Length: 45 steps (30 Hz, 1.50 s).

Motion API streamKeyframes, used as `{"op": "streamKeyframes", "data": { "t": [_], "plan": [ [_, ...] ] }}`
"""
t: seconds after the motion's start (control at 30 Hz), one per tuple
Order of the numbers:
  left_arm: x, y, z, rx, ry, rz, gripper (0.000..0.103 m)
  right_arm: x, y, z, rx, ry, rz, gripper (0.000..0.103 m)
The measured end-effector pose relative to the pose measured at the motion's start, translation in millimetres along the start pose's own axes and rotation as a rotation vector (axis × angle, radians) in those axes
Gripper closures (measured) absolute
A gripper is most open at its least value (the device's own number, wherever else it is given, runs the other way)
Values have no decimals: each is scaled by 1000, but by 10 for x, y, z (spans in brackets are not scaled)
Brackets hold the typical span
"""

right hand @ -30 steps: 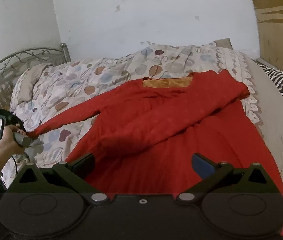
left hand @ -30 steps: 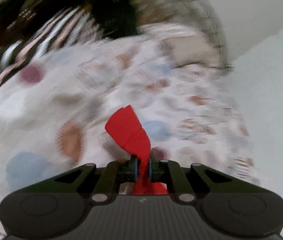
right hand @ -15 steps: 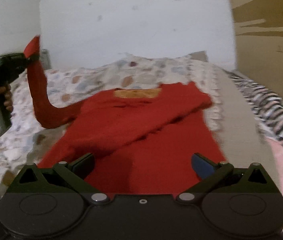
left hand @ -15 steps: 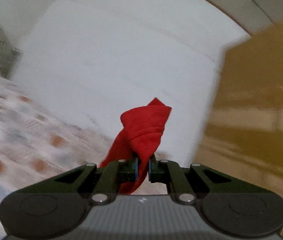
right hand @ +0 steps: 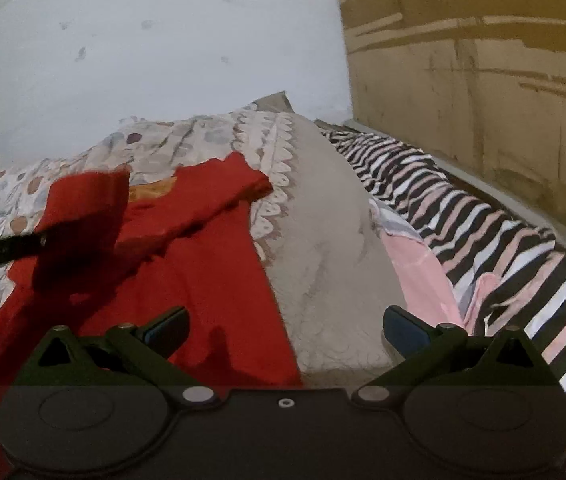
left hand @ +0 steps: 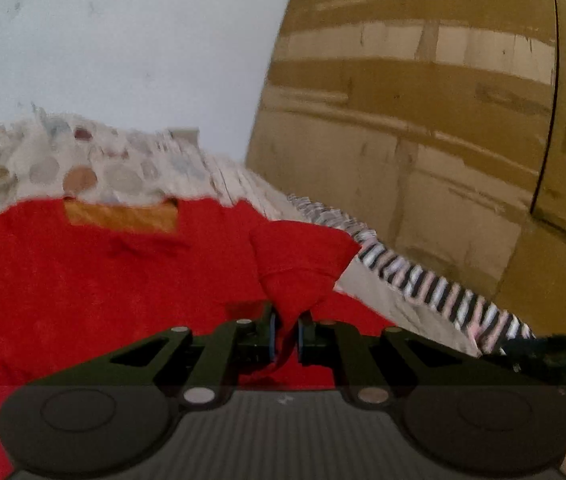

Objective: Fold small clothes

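A red long-sleeved top [left hand: 95, 280] [right hand: 219, 280] with an orange neck lining [left hand: 121, 218] lies spread on the bed. My left gripper [left hand: 286, 336] is shut on the cuff of its red sleeve [left hand: 303, 264], held up over the body of the top. In the right wrist view that lifted sleeve [right hand: 87, 204] hangs at the left, with the left gripper's dark body [right hand: 3, 248] behind it. My right gripper [right hand: 283, 326] stands open and empty, low over the top's right edge and the grey blanket [right hand: 331, 248].
A spotted white quilt [right hand: 155, 148] covers the head of the bed. A black, white and pink striped cloth [right hand: 483, 232] and a pink cloth [right hand: 419, 272] lie along the right. A brown board wall [right hand: 483, 80] bounds the right side, a white wall [right hand: 143, 40] the back.
The left gripper lifted the sleeve off the quilt at the left and swung it rightward over the top's body, rolling as it went. The right gripper's view shifted right toward the striped cloth.
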<state>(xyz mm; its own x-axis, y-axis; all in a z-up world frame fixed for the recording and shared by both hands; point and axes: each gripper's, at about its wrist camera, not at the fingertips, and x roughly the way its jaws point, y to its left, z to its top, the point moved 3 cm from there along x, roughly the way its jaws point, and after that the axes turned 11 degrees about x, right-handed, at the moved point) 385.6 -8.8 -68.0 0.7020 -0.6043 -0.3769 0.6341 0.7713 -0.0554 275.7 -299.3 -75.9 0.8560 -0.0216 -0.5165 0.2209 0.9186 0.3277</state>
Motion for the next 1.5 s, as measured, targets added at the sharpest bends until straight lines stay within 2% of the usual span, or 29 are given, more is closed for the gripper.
{"op": "streamKeyframes", "data": {
  "t": [0.07, 0.13, 0.23, 0.27, 0.3, 0.4, 0.47, 0.53, 0.63, 0.77, 0.87, 0.97, 1.03, 1.07, 1.13, 1.17, 1.3, 1.43, 1.5],
  "plan": [
    [28, 5, -7, -4, 19, -7, 93, 29, 29, 8, 10, 2, 9, 0],
    [44, 16, -2, -5, 36, -21, 86, 43, 74, 27, 14, -1, 24, 0],
    [19, -47, -13, 17, 43, -44, 42, 31, 168, 58, -7, -14, 53, 0],
    [-14, -87, -6, 43, 32, -42, 21, 24, 198, 66, -12, -18, 62, 0],
    [-65, -120, 14, 80, 14, -32, 12, 19, 225, 76, -13, -19, 72, 0],
    [-245, -214, 91, 189, -7, 24, 10, -1, 291, 97, -8, -12, 103, 0],
    [-331, -202, 118, 235, 6, 103, 6, -2, 330, 113, 0, -8, 130, 0],
    [-382, -100, 138, 253, 37, 223, 3, 35, 395, 122, 4, 11, 163, 0],
    [-454, 195, 126, 220, 114, 420, 1, 141, 571, 121, -25, 41, 217, 0],
    [-513, 714, 26, 173, 246, 661, 1, 314, 893, 92, -140, -3, 239, 2],
    [-534, 1105, -81, 93, 332, 767, 1, 519, 1118, 33, -228, 15, 255, 12],
    [-566, 1377, -162, -21, 358, 756, 1, 759, 1278, -56, -309, 91, 207, 24],
    [-573, 1522, -210, -107, 369, 729, 1, 879, 1318, -113, -323, 133, 188, 43],
    [-587, 1572, -241, -140, 366, 716, 1, 914, 1314, -134, -322, 144, 179, 59],
    [-636, 1608, -290, -201, 347, 685, 1, 919, 1312, -108, -302, 152, 192, 78],
    [-662, 1610, -325, -221, 332, 666, 1, 905, 1320, -67, -288, 160, 199, 94],
    [-633, 1606, -428, -256, 288, 621, 1, 774, 1421, 300, -212, 161, 302, 95],
    [-499, 1529, -449, -196, 275, 607, 1, 591, 1592, 873, -102, 108, 445, 96],
    [-445, 1485, -444, -172, 274, 610, 1, 521, 1704, 1102, -89, 73, 496, 96]
  ]
}}
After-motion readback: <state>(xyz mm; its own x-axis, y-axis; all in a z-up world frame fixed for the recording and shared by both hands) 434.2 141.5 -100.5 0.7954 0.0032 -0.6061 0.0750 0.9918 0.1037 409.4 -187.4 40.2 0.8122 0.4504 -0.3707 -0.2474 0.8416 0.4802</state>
